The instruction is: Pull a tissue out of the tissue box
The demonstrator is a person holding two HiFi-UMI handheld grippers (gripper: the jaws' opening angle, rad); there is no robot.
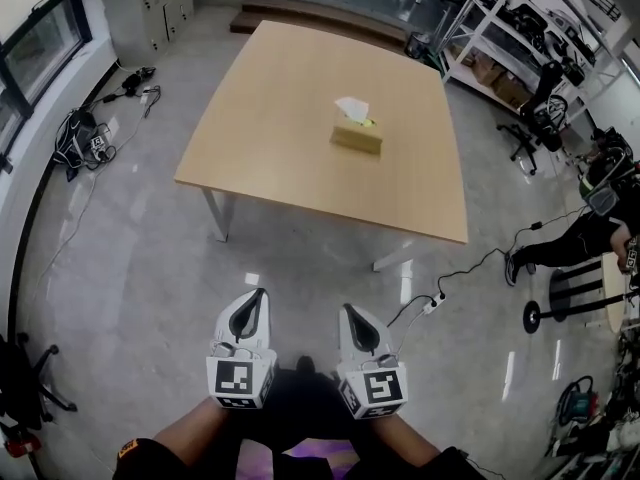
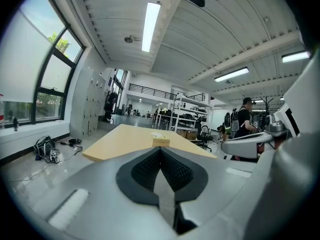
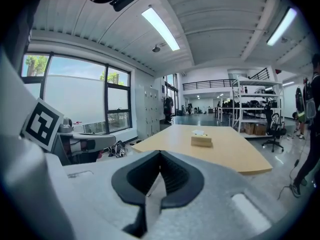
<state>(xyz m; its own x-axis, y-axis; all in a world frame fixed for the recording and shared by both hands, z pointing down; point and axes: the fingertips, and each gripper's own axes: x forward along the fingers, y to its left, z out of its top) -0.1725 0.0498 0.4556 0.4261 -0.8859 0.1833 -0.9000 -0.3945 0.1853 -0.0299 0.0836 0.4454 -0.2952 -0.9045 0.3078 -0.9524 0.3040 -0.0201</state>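
A tan tissue box with a white tissue sticking up from its top stands near the middle of the wooden table. The box shows small and far off in the left gripper view and the right gripper view. My left gripper and right gripper hang side by side over the floor, well short of the table's near edge. Both are shut with nothing between their jaws.
A power strip and cable lie on the floor past my right gripper. A person sits by a round stool at the right. Metal shelving stands at the back right; cables and gear lie by the left window.
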